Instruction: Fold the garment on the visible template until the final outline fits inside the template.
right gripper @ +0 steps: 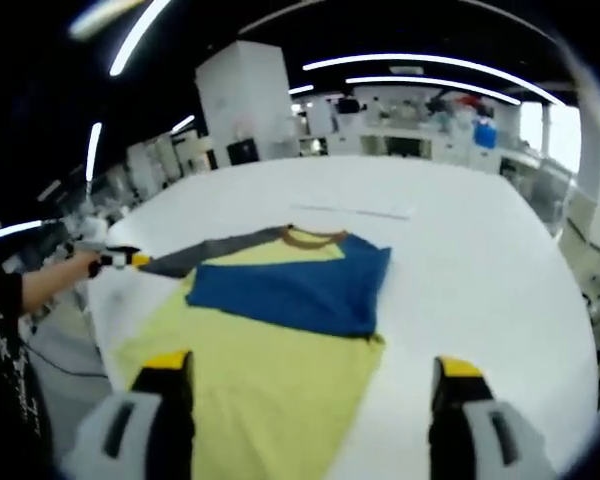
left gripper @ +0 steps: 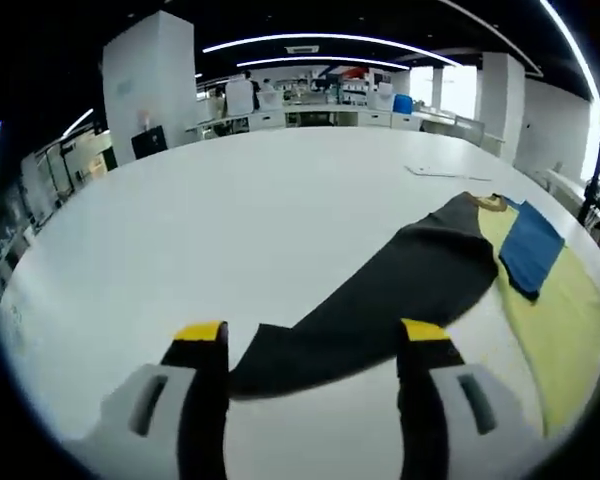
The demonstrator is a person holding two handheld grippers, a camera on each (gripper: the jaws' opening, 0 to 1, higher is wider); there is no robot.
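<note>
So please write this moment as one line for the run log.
shirt: flat on white table | blue sleeve: folded over body | grey sleeve: stretched out | left gripper: open, at sleeve end | right gripper: open, above hem

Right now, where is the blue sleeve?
In the right gripper view, the blue sleeve lies folded across the yellow shirt, just below the brown collar.

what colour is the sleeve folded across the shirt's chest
Blue; the folded sleeve lies over the yellow shirt body, clearest in the right gripper view.
</note>
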